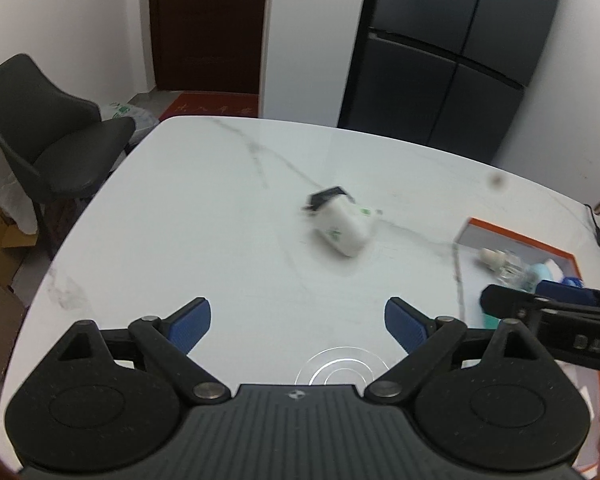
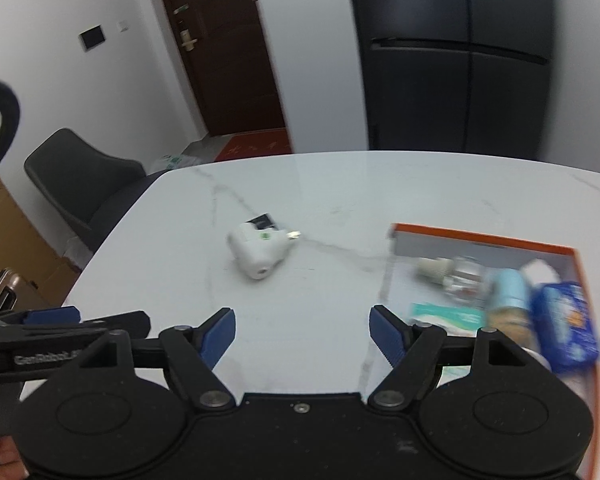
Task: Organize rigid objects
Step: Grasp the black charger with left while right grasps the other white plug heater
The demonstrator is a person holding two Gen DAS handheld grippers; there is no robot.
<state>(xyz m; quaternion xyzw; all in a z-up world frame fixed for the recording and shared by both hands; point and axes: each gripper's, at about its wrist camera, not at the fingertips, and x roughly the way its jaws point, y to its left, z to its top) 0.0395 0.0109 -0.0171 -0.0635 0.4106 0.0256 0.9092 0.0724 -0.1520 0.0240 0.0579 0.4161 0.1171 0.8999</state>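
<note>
Both grippers' ribbed blue fingers [image 1: 404,326] [image 2: 386,332] spread, empty; rounded white plastic charger [image 2: 258,254] on marble table [image 2: 340,200].

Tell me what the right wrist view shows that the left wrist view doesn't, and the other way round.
Only the right wrist view: the blue packet in the orange-rimmed tray, and a wall panel.

Only the left wrist view: cardboard boxes on the floor.

Both: the white charger alone on the marble table, the tray with the glass bottle, the dark chair, door and fridge. Both grippers' fingers stand open and empty.
</note>
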